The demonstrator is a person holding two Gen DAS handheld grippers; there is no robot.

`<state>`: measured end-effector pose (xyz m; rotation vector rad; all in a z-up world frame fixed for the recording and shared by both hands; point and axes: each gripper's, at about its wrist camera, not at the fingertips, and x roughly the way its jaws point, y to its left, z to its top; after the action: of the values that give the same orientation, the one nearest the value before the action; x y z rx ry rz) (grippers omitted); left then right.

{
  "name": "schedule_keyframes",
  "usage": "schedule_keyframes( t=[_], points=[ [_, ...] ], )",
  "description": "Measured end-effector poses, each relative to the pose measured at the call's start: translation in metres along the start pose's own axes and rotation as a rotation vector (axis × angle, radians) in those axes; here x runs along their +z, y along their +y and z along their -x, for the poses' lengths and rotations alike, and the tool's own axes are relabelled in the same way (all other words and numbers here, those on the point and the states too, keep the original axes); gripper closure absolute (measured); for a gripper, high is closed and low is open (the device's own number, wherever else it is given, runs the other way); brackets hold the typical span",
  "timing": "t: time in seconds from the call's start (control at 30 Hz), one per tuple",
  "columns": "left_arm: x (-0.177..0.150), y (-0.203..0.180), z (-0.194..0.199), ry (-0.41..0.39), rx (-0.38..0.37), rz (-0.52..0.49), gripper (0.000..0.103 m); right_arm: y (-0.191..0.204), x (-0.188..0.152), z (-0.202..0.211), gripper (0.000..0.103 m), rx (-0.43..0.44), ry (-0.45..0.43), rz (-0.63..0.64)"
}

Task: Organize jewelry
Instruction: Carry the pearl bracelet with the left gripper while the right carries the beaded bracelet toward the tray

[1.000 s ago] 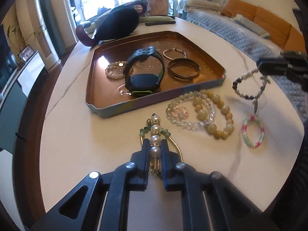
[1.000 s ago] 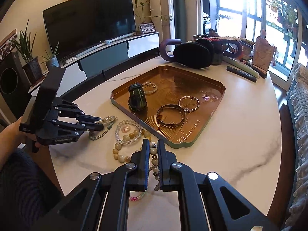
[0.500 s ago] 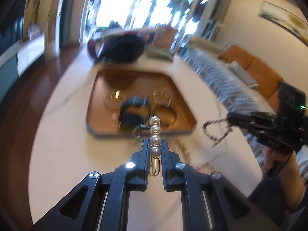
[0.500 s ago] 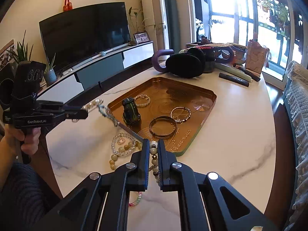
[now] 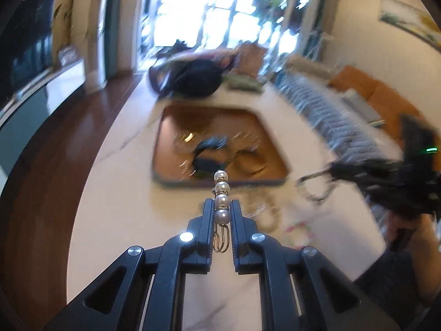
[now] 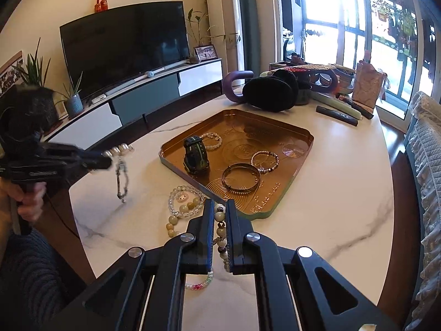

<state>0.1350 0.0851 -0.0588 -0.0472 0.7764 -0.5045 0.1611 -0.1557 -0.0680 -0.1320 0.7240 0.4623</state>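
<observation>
- We're clamping w/ the left gripper (image 5: 222, 207), jaws narrow, squeezing a pearl bracelet (image 5: 222, 201); its pearls are sticking out past the fingertips and gold wire loops are hanging behind the pads.
- From the right wrist view that same bracelet is dangling in the air over the table's near-left edge, pearls at the tips, a darker beaded strand drooping below, clear of the tabletop.
- We're pinching w/ the right gripper (image 6: 219, 209) too, jaws nearly closed on a mixed-bead bracelet (image 6: 220, 231) of cream and dark beads, which is running down btwn the pads.
- Just under the right gripper a pink-green bead bracelet (image 6: 199, 282) is lying flat on the white marble table (image 6: 330, 220).
- Just beyond the fingertips, a clear crystal bracelet (image 6: 179, 198) and a yellow bead bracelet (image 6: 176, 220) are lying together, overlapping, beside the tray's near edge.
- Mid table, the copper tray (image 6: 297, 176) is holding a black watch (image 6: 195, 155) standing upright, a pale bead bracelet (image 6: 212, 140) just behind it, two metal bangles (image 6: 241, 178) stacked near the front, and a thin beaded bracelet (image 6: 264, 161) touching them.
- Further back, black earmuffs (image 6: 268, 92) w/ a purple band are sitting past the tray, w/ other clutter near the window.
- Far left, a TV (image 6: 124, 44) is standing on a low cabinet.
- The left wrist view is motion-blurred, so tray contents are unreadable there.
</observation>
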Motion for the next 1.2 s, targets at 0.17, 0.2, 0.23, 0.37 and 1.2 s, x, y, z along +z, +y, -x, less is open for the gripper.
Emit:
schedule_keyframes(
  t=[0.17, 0.2, 0.23, 0.37, 1.2],
  points=[
    [-0.005, 0.009, -0.022, 0.077, 0.065, -0.009, 0.092, 0.000, -0.002, -0.006, 0.096, -0.002, 0.018, -0.007],
    [-0.016, 0.029, -0.048, 0.195, 0.144, 0.064, 0.092, 0.001, -0.003, -0.007, 0.096, -0.002, 0.023, -0.007],
    [-0.020, 0.036, -0.053, 0.212, 0.131, 0.103, 0.092, 0.002, -0.003, -0.009, 0.096, -0.002, 0.027, -0.006],
    [-0.006, 0.000, -0.019, 0.047, 0.052, -0.002, 0.092, 0.005, -0.004, -0.008, 0.096, -0.008, 0.030, 0.009],
    [0.057, -0.011, 0.005, -0.147, 0.209, -0.060, 0.092, 0.006, 0.058, 0.042, 0.096, 0.007, -0.146, -0.027]
  ],
)
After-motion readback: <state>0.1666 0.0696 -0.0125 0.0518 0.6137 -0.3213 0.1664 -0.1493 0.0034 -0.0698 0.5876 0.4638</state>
